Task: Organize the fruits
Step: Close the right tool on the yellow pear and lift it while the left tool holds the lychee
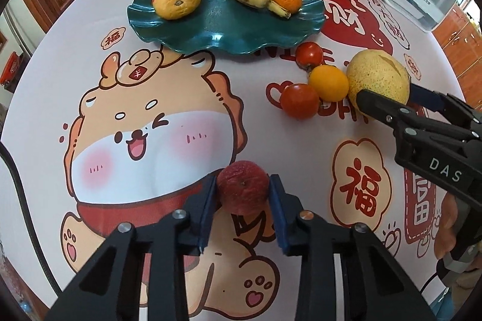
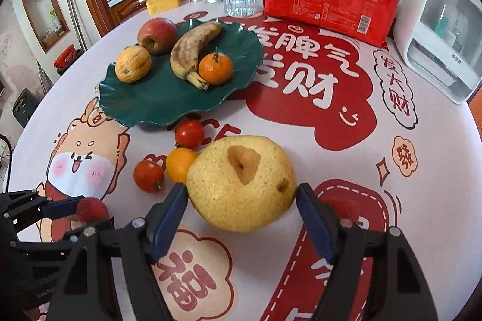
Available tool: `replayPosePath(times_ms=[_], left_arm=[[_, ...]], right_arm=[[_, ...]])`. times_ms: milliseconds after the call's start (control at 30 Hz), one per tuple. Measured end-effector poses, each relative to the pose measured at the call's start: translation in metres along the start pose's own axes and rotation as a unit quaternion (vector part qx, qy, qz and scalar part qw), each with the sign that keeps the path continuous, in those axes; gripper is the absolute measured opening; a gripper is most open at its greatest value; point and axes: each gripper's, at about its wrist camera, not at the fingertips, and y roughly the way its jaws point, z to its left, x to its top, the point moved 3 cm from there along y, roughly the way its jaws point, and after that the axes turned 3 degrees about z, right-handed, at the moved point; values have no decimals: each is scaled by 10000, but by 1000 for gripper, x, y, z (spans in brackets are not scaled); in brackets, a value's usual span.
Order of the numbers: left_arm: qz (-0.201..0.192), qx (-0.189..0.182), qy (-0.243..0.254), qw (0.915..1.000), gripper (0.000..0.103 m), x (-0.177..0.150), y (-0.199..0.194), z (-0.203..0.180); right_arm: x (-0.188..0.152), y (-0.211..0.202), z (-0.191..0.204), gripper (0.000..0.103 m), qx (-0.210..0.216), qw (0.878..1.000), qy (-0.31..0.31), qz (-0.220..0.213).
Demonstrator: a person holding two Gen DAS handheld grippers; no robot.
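Small wrinkled red fruit (image 1: 242, 187) sits clamped between the left fingers (image 1: 208, 209), on the surface (image 1: 271, 140): light, soft, bruisable. The heavy, firm pear (image 2: 241, 182) lies between the right fingers (image 2: 168, 218), pads at its widest sides, seemingly touching.

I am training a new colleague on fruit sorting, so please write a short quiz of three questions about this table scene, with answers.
1. How many small round fruits lie on the cloth between the green plate and the pear?
2. True or false: the left gripper pinches a small red fruit.
3. What sits between the right gripper's fingers? A banana, B pear, C tomato.
Key: 1 three; 2 true; 3 B.
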Motion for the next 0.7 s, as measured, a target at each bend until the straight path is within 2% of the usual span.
replayPosePath(times_ms=[167, 500, 700], left_arm=[[-37, -17, 20, 10000, 32, 0, 0, -1], [-85, -188, 35, 9998, 32, 1, -9, -3], [-49, -65, 156, 9998, 32, 8, -27, -5]], right_arm=[[0, 1, -2, 75, 85, 9999, 88, -30], [-4, -2, 1, 73, -68, 10000, 71, 12], [-14, -18, -2, 73, 203, 9993, 284, 111]])
